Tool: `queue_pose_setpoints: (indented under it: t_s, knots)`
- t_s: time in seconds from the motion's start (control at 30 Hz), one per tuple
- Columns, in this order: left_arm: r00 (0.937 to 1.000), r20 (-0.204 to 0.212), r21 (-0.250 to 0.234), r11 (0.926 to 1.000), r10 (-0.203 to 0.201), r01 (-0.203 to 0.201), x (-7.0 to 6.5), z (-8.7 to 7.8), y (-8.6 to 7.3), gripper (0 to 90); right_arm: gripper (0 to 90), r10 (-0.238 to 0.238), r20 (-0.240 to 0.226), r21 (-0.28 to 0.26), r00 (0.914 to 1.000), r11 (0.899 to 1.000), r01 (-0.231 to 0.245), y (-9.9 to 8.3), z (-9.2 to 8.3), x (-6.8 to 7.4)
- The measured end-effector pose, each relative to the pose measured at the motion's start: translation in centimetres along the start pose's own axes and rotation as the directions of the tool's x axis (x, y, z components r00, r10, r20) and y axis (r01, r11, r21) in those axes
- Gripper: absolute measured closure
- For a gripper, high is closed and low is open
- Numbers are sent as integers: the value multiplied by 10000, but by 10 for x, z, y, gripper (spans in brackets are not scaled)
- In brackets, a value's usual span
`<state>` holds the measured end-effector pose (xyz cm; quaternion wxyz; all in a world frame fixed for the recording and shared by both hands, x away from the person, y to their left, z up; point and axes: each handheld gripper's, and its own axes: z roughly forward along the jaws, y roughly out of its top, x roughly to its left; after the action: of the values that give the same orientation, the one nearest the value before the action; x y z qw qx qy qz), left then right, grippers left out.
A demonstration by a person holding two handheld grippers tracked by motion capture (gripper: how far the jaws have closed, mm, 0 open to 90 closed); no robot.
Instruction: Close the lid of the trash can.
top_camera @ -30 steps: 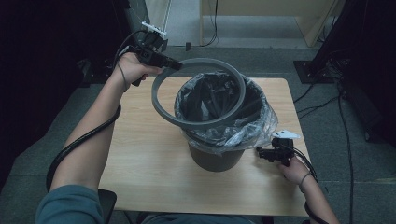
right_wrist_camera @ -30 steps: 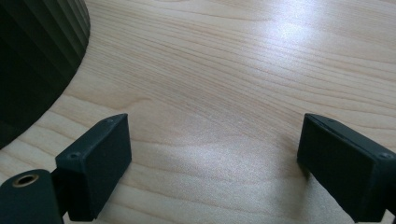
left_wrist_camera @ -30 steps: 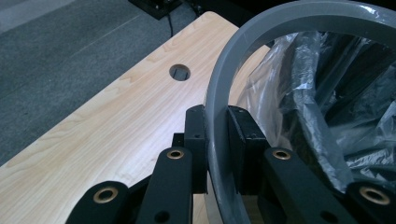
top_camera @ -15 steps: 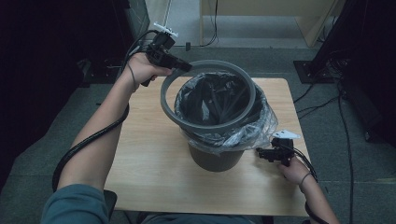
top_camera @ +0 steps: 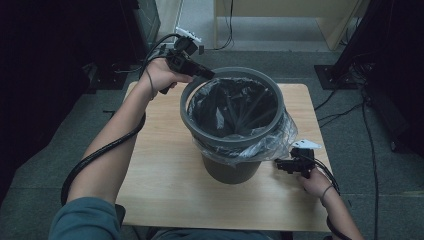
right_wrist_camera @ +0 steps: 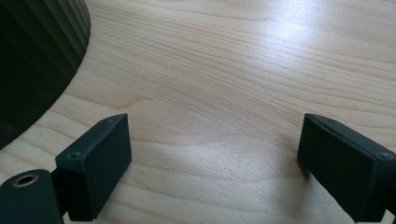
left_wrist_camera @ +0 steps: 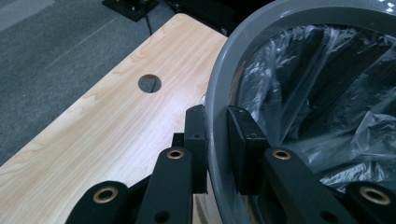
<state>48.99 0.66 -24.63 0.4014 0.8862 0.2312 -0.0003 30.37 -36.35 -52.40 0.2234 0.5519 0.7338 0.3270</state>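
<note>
A dark grey bin [top_camera: 230, 170] lined with a clear plastic bag [top_camera: 282, 135] stands on the wooden table [top_camera: 165, 165]. A grey plastic ring [top_camera: 235, 143] lies level over the bin's mouth, and the bag's edge spills out below it. My left gripper [top_camera: 209, 75] is shut on the ring's far left side. In the left gripper view its pads [left_wrist_camera: 245, 140] clamp the ring's wall [left_wrist_camera: 261, 51] from both sides, with the bag [left_wrist_camera: 327, 93] inside. My right gripper [top_camera: 279, 165] rests open on the table by the bin's base [right_wrist_camera: 32, 56], with bare wood between its jaws [right_wrist_camera: 212, 144].
The table has a round cable hole [left_wrist_camera: 149, 83] near its far left edge. Grey carpet surrounds the table, with dark equipment and cables [top_camera: 350, 80] at the back and the right. Cables trail from both grippers along the forearms.
My left gripper carried the ring to the right, from beside the bin's left edge to squarely over its mouth. The right gripper stayed put.
</note>
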Motion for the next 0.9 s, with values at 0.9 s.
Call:
queue_pose_setpoints:
  t_s: [0.9]
  knots:
    - [9988,289,9,9993,383,-384,-12,13,5,763,99,0,16,-3,10000,10000,0,-1,-1,1]
